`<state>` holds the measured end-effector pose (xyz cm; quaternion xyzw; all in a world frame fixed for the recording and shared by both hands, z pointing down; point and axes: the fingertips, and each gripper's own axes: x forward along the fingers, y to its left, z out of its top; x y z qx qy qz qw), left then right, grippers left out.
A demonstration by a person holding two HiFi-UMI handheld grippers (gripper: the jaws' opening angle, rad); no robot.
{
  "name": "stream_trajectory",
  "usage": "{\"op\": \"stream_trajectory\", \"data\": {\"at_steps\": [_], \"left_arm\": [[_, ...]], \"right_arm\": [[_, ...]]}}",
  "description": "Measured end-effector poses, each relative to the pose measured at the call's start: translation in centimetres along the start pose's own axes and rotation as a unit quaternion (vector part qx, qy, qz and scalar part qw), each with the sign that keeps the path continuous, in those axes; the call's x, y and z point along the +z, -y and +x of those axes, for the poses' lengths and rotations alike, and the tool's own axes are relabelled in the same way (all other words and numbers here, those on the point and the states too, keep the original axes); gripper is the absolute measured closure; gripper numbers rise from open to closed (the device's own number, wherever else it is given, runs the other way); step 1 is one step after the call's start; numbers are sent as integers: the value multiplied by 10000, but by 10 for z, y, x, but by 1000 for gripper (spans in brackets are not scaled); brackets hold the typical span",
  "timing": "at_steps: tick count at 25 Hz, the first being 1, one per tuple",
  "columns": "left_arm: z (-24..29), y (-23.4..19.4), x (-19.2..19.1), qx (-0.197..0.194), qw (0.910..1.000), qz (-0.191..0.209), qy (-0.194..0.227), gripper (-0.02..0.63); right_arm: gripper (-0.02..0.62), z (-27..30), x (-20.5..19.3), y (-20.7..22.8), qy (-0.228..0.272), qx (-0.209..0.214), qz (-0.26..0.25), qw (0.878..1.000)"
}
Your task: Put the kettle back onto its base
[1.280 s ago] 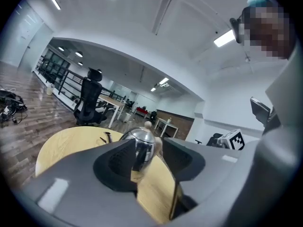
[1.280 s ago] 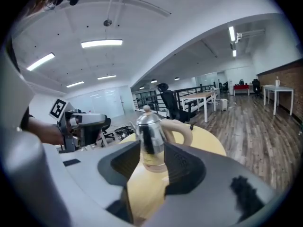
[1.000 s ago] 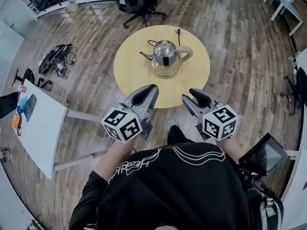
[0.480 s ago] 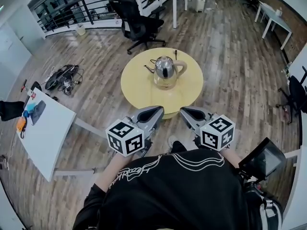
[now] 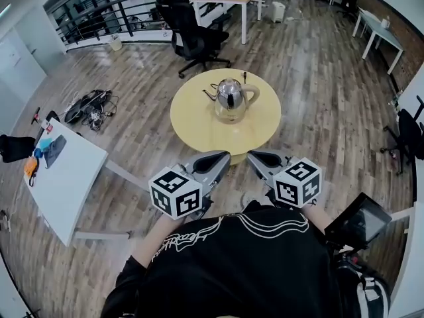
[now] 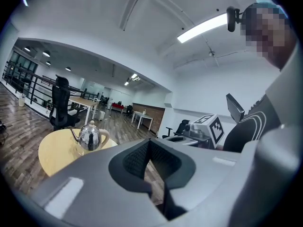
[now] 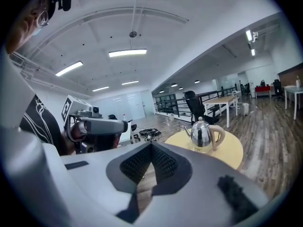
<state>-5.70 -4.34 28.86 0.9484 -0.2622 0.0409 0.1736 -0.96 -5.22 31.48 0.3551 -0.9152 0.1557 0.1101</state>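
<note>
Kettle [image 5: 231, 99] stands upright near the middle of the round yellow table [image 5: 199, 121], a little toward the far edge. It looks seated on its base [image 5: 229, 116] already, so I'd judge the job done or nearly so. Left gripper [image 5: 220, 160] and right gripper [image 5: 256, 158] hover off the near edge, jaws closed on nothing. Any further move would need them opened first. The floor is wood, with a chair [image 5: 192, 35] beyond and a white desk [image 5: 66, 177] to the left.

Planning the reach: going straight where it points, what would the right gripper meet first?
Probably wooden floor. The right gripper aims between the left gripper and the yellow table, left of the kettle in its own view; depth is unclear.
</note>
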Motion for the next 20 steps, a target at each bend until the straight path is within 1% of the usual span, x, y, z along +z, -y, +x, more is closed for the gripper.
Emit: {"op": "stream_trajectory", "data": {"at_steps": [5, 13, 16, 20], "left_arm": [[6, 0, 0, 1, 9999, -21, -106, 598], [24, 13, 1, -201, 9997, -52, -156, 599], [21, 15, 1, -297, 9995, -51, -20, 599], [15, 14, 0, -248, 9996, -127, 60, 598]], "right_arm": [[589, -1, -1, 3, -11, 22, 107, 9999], [589, -12, -4, 19, -82, -79, 230, 9997], [589, -12, -8, 16, -120, -86, 207, 9997], [589, -13, -13, 9, -179, -96, 71, 9998]]}}
